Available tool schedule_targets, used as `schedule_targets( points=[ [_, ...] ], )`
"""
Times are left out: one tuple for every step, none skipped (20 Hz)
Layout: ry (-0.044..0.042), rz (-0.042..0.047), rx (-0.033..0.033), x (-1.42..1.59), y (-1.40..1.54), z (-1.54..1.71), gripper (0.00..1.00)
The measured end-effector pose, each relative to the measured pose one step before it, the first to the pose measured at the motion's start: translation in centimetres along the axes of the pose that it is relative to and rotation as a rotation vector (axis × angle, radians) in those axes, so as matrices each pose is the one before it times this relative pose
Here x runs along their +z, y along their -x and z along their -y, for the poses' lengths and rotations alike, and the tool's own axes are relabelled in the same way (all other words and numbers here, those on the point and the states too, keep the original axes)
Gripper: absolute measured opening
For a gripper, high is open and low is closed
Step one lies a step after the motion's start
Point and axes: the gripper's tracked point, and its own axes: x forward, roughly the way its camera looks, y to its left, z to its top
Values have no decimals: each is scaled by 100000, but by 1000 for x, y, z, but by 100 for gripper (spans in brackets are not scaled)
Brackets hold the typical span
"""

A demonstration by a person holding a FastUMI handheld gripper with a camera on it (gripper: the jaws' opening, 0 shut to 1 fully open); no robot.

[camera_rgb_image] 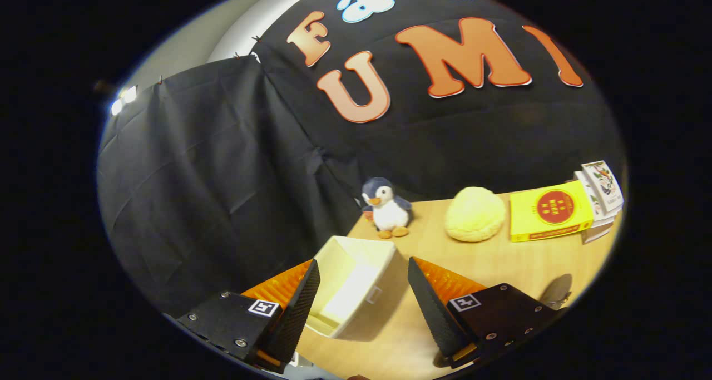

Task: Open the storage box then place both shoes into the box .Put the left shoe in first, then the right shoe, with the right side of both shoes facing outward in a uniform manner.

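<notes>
Fingers: 2 black ribbed gripper [361,291] fingers held apart, gripping nothing | cream open-topped storage box [356,285] framed between them on wooden table [500,263] | judged: lined up for approach, shoes unplaced

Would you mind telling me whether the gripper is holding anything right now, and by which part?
Nothing is held. The gripper is open, its fingers spread apart with the open white storage box on the table just ahead, untouched.
</notes>
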Motion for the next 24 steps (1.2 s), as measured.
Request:
schedule_targets(
  points=[
    [1568, -382, -4008, -1163, 957, 1988, 96],
    [1304, -1019, -4235, -1080, 700, 1892, 96],
    [483, -1789, -3917, -1170, 425, 1713, 96],
    [-452, -1496, -3182, -1004, 210, 1486, 97],
    [-621, -1764, -3030, -1070, 165, 1236, 97],
    [-452, -1634, -3148, -1075, 0, 1198, 97],
    [156, -1729, -3258, -1086, -310, 1133, 97],
    [536, -1948, -3522, -1110, -364, 1161, 97],
    [993, -2259, -3265, -1007, -476, 1127, 98],
    [1215, -2521, -3258, -1134, -552, 1049, 98],
    [1266, -2458, -2642, -1248, -428, 768, 98],
    [647, -2439, -2122, -1334, -478, 667, 98],
    [495, -2826, -1608, -1353, -491, 404, 98],
    [-24, -2310, -1122, -1297, -698, 316, 98],
    [-623, -2465, -1286, -1266, -540, 272, 98],
    [-896, -2238, -922, -1112, -655, 174, 98],
    [-824, -2908, -1307, -1068, -798, 362, 97],
    [-514, -2625, -607, -990, -590, 151, 96],
    [-268, -2039, -657, -655, -458, 36, 96],
    [-70, -1368, -526, -564, -573, 74, 94],
    [-260, -1160, -467, -368, -491, 44, 92],
    [-301, -1128, -360, -244, -547, -91, 90],
    [-370, -734, -1092, -93, -486, 8, 85],
    [-306, -212, -1101, 55, -408, 30, 82]
  ],
)
